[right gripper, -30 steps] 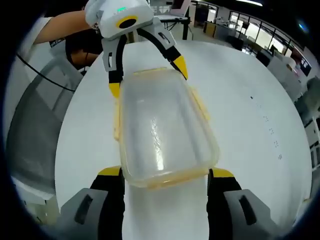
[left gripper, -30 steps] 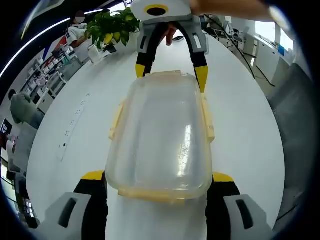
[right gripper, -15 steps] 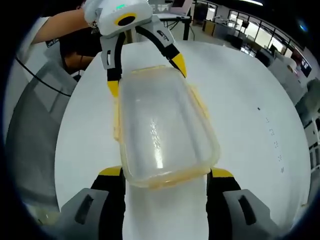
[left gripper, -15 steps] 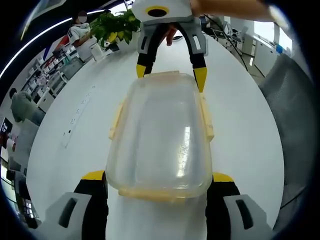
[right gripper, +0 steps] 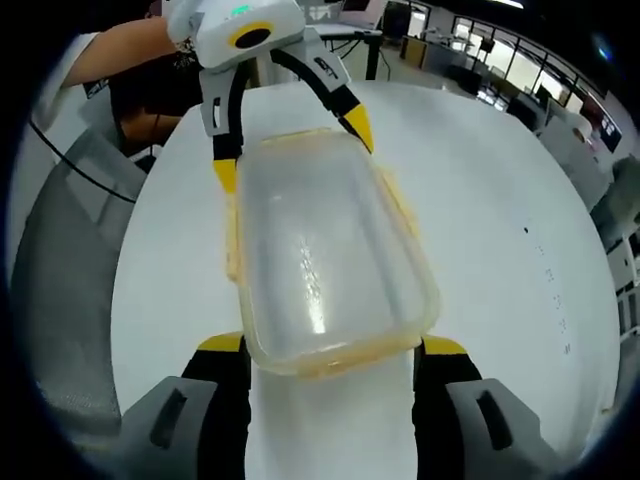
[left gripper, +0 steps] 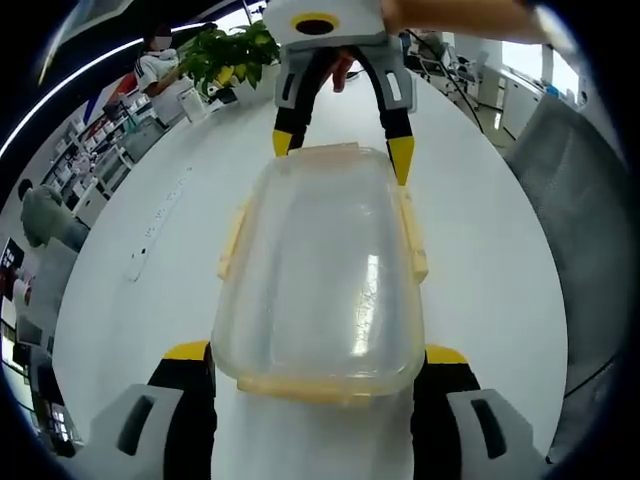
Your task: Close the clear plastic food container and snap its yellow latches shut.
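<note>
A clear plastic food container (left gripper: 318,270) lies on a white counter (left gripper: 140,330), its lid on, stretched lengthwise between two hand-held tools that face each other across it. In the left gripper view, the left tool (left gripper: 318,365) stands wide, its two yellow-tipped jaws flanking the container's near short end; the pictures do not show whether the jaws touch its sides. The container's long axis runs straight away from this tool to the right tool (left gripper: 338,155), whose jaws straddle the far short end, likewise spread wide. A hand (left gripper: 450,14) holds that tool from above. Yellow latches (left gripper: 414,240) sit along the container's long sides and at its ends; whether they are snapped down cannot be told.

In the right gripper view, the same container (right gripper: 325,255) runs away from the right tool (right gripper: 330,355) toward the left tool (right gripper: 290,140), with a forearm (right gripper: 125,50) reaching in behind it. A leafy plant (left gripper: 225,50) stands on the counter well beyond the right tool.
</note>
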Tool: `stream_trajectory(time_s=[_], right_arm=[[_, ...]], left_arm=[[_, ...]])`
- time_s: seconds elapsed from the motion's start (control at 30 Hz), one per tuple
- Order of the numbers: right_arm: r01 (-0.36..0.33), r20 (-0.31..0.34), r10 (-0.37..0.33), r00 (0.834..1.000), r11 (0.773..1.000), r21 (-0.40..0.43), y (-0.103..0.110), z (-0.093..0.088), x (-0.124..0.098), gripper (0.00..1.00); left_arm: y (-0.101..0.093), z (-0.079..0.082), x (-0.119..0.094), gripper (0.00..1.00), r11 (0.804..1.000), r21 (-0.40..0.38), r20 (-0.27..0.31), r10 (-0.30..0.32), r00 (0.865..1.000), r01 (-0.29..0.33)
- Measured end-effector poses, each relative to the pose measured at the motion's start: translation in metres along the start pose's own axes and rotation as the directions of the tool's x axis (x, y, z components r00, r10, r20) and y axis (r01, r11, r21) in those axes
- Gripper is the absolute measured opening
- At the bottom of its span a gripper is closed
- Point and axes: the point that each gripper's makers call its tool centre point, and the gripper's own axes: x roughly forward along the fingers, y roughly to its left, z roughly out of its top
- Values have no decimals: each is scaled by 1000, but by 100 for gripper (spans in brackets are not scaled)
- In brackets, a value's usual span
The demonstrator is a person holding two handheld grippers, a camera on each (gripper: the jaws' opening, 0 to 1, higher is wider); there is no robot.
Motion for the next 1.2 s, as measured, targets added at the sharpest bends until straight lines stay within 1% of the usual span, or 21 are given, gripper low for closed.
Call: stream_trajectory(time_s=[0.2,0.4,0.57,0.67,0.8,1.03,1.2], right_arm=[[7,-5,-7,1000,1000,11,-3,1,1,63],[16,-3,-16,1000,1000,22,-12,3,2,63],[26,-12,-26,1000,999,21,-25,4,3,63],[34,-17,-34,999,999,16,-36,5,4,63],[39,-12,-38,999,999,19,-48,5,4,63],[46,-10,-46,999,999,18,-65,7,7,63],[54,-8,-53,999,998,19,-73,8,7,64]], left_arm=[[5,-1,0,77,1000,15,0,-10,1000,10],[16,0,4,77,1000,25,8,-19,1000,19],[29,1,9,77,999,33,9,-23,1000,22],[39,2,13,78,999,33,13,-14,1000,13],[50,3,17,78,999,35,22,-12,1000,12],[67,5,23,78,999,40,24,-4,1000,3],[76,5,27,78,999,43,27,0,1000,-1]])
